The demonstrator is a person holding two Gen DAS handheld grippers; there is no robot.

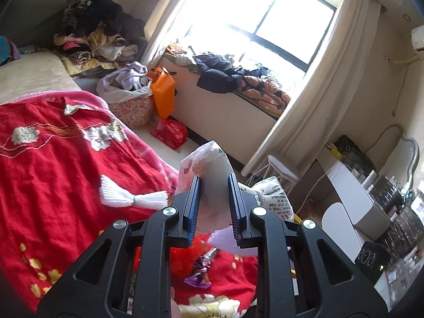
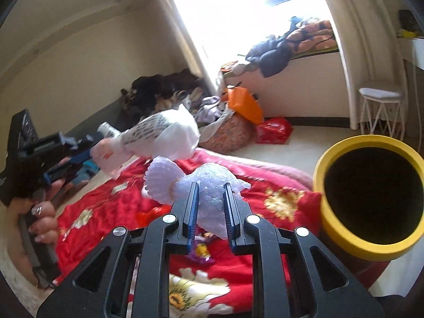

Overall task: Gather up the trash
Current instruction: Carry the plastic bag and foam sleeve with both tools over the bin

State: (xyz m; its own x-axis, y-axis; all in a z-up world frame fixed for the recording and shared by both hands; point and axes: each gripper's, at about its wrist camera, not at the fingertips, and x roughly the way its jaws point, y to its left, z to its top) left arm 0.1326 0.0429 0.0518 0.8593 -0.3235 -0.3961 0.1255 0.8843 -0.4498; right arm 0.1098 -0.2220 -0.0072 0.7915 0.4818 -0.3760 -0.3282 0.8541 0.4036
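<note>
- Left hand-held gripper [image 1: 214, 185]: jaws narrow, clamped on a crumpled plastic bag [image 1: 205, 164], w/ a second printed white bag [image 1: 275, 198] hanging off its right side. Both are up in the air above the bed [image 1: 66, 159].
- Right hand-held gripper [image 2: 210, 194]: jaws narrow, pinching a wad of bubble wrap [image 2: 185, 180], also lifted clear of the red bedspread.
- Yellow bin [image 2: 371, 198] sits just to the right of the right gripper, mouth open toward it. Likely next stop for both loads.
- Do it well: bring the bubble wrap fully over the bin mouth before letting go; it's light & may catch on the rim.
- Keep the left squeeze firm. The printed bag looks loosely caught, could slip out en route.
- One load at a time at the bin so the grippers don't collide.
- Small purple wrapper [image 2: 201, 251] lies on the bedspread below; prob. still to collect.
</note>
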